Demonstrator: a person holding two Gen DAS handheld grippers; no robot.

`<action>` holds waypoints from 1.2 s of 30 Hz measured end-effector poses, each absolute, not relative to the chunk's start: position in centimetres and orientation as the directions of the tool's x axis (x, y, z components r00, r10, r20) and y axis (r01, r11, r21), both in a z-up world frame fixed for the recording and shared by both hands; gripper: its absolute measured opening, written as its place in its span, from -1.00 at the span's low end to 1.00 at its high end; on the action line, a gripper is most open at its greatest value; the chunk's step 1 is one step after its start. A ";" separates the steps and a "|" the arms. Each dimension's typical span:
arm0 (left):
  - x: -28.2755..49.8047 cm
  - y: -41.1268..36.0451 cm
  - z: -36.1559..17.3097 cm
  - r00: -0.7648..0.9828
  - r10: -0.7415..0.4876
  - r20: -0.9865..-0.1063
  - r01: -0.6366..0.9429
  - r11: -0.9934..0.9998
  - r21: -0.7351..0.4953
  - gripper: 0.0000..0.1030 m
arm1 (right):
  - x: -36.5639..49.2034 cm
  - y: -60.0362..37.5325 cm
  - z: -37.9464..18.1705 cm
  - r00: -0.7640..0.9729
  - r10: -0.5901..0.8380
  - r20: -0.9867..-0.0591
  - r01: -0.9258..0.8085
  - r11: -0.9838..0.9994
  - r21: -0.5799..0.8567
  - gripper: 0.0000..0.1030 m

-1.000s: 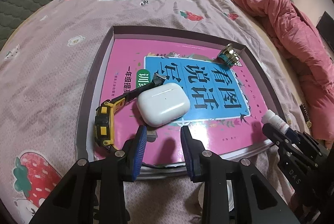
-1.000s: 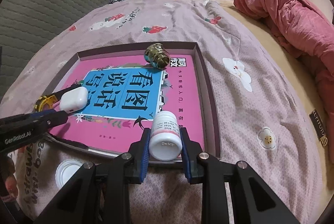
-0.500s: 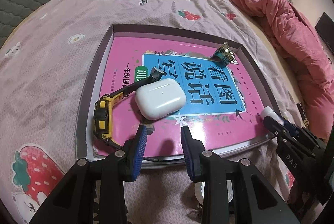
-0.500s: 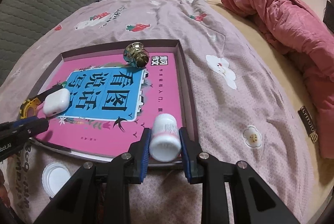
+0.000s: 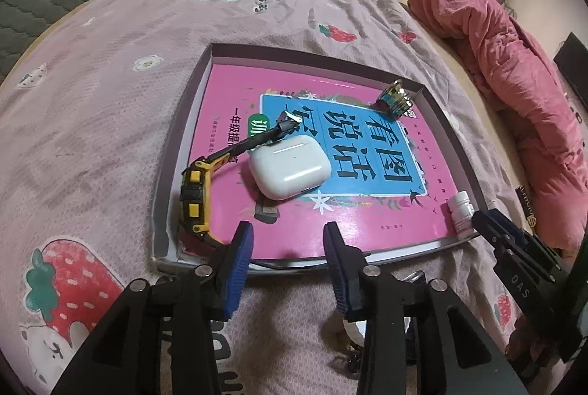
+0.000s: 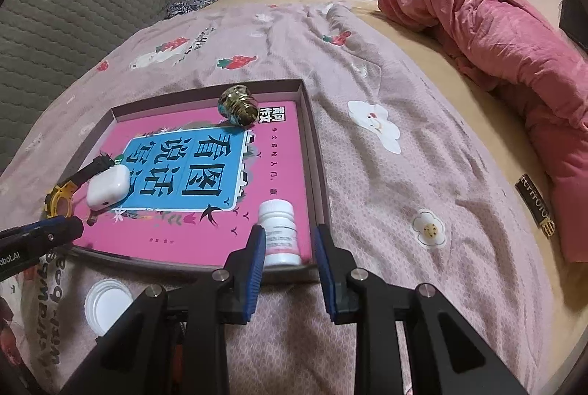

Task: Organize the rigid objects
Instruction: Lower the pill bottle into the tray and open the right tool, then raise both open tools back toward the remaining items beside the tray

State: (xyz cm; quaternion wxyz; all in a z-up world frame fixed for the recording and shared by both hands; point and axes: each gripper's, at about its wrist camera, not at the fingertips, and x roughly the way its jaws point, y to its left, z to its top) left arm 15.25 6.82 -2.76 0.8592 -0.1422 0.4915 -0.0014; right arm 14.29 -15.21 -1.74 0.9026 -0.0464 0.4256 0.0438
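A white pill bottle (image 6: 280,233) stands upright in the near right corner of a shallow box (image 6: 319,189) lined with a pink book (image 6: 205,174), between the right gripper (image 6: 288,260)'s blue pads, which look slightly apart from it. A white earbud case (image 5: 289,166), a yellow watch (image 5: 194,196) and a gold cap (image 5: 396,99) lie on the book. The left gripper (image 5: 288,257), empty, is opening over the box's near edge on the strawberry-print bedspread (image 5: 110,82).

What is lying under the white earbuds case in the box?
The white earbuds case rests on the pink book and partly over the black strap of the yellow watch. A small dark end shows at its near edge; the strap's middle is covered.
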 end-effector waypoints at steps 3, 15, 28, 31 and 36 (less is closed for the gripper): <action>15.1 6.8 -2.6 0.519 -0.141 -0.843 -0.137 0.960 -0.245 -0.19 | 13.9 -15.2 -1.6 0.640 0.040 -0.767 -0.123 0.991 -0.052 -0.46; 13.9 7.0 -1.8 0.541 -0.119 -0.833 -0.144 0.962 -0.231 -0.06 | 13.3 -15.3 -1.5 0.640 0.052 -0.767 -0.122 0.992 -0.034 -0.27; 13.2 7.0 -1.3 0.547 -0.114 -0.830 -0.145 0.963 -0.228 0.11 | 11.3 -14.9 -0.2 0.669 0.099 -0.737 -0.162 0.987 -0.014 -0.23; 12.8 6.8 -1.3 0.545 -0.119 -0.830 -0.145 0.962 -0.233 0.11 | 10.8 -14.7 -0.1 0.674 0.107 -0.731 -0.173 0.985 -0.015 -0.22; 12.2 6.6 -1.0 0.546 -0.124 -0.828 -0.139 0.962 -0.236 0.12 | 10.2 -14.3 0.0 0.677 0.118 -0.726 -0.189 0.982 -0.016 -0.07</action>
